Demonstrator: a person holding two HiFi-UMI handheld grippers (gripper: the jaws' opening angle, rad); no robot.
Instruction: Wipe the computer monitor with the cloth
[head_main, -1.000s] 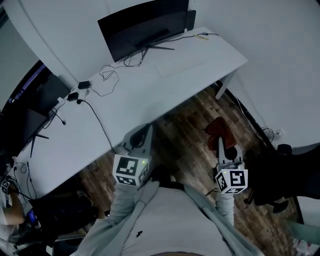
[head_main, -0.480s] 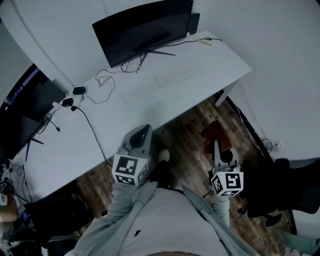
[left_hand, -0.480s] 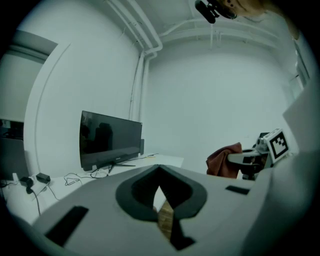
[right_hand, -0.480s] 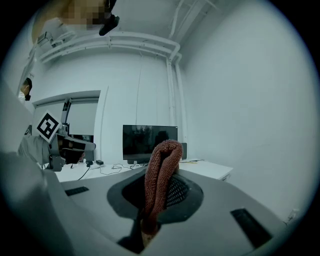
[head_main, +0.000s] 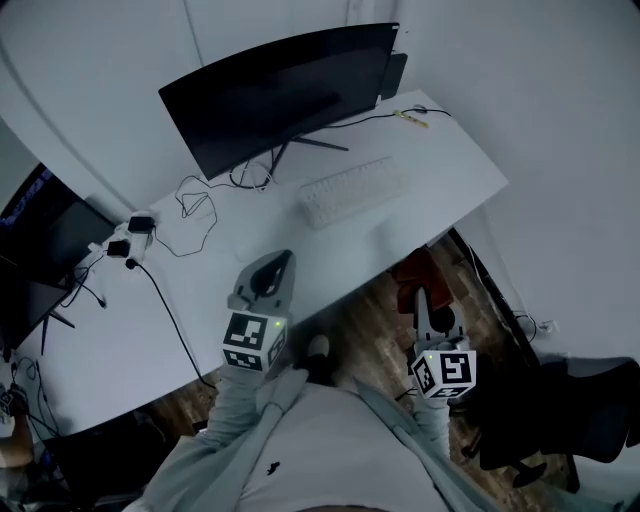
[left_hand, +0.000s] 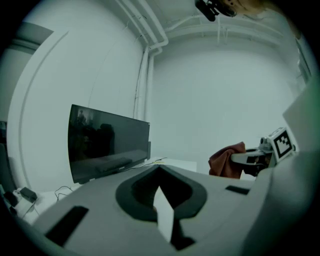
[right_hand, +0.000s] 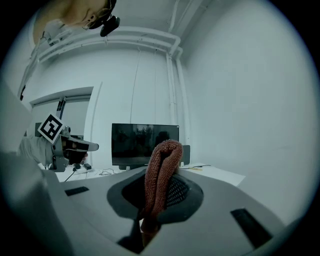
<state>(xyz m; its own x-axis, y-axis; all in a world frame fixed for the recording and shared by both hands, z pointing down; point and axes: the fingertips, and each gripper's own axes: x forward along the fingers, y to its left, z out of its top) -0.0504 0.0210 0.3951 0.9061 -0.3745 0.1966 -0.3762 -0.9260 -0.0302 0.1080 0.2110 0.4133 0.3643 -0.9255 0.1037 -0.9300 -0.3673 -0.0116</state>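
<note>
A wide dark monitor (head_main: 280, 90) stands switched off at the back of the white desk (head_main: 200, 300); it also shows in the left gripper view, monitor (left_hand: 107, 145), and the right gripper view, monitor (right_hand: 145, 142). My left gripper (head_main: 268, 268) hovers over the desk's front part, shut and empty, left gripper (left_hand: 160, 172). To the right, past the desk edge and above the floor, my right gripper (head_main: 424, 300) is shut on a rust-red cloth (head_main: 413, 268). The cloth (right_hand: 160, 175) sticks up folded between its jaws. Both grippers are well short of the screen.
A white keyboard (head_main: 350, 190) lies in front of the monitor stand. Cables and power adapters (head_main: 130, 235) trail across the desk's left part. A second dark screen (head_main: 40, 250) sits at far left. A black chair (head_main: 560, 410) stands on the wood floor at lower right.
The view has moved closer to the desk: the monitor looms larger and the keyboard has come into sight. Both grippers have advanced toward the desk, the right still holding the cloth.
</note>
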